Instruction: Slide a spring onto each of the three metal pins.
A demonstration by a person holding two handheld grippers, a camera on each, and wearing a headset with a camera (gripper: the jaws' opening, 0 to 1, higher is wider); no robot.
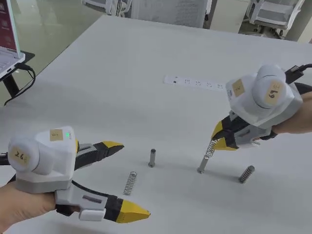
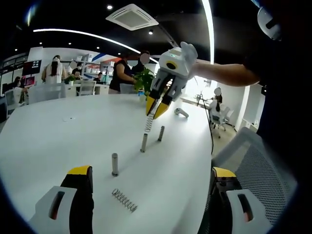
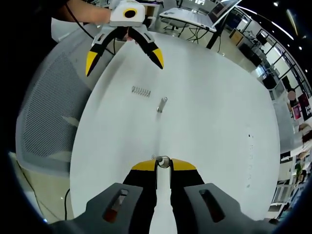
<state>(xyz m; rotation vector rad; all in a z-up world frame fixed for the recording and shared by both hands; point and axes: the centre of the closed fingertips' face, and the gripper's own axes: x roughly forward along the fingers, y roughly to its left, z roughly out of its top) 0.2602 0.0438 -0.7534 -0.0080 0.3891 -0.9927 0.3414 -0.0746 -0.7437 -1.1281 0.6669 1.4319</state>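
Grey metal and upright on the white table (image 1: pixel 122 73), the middle pin (image 1: pixel 201 165) is the mark for everything else. Right above it the right tool (image 1: pixel 218 140) has its yellow-tipped jaws pressed together on the upper end of a held spring (image 1: pixel 210 148). The spring slants down so that its lower end meets the top of the middle pin, though I cannot tell whether the coil has gone over the tip. In the right gripper view the spring's round end sits between the closed tips. To the left of the middle pin stands a bare pin (image 1: pixel 152 158) with nothing on it. Further left and nearer the person, a loose spring (image 1: pixel 130 183) lies flat on the table. The left tool (image 1: pixel 132 179) is beyond that again with its jaws spread wide and gripping nothing, and the loose spring lies between them. To the right of the middle pin a standing spring (image 1: pixel 246 174) rises from the table, apparently seated on the third pin. Well behind the middle pin a white power strip (image 1: pixel 195 82) lies flat
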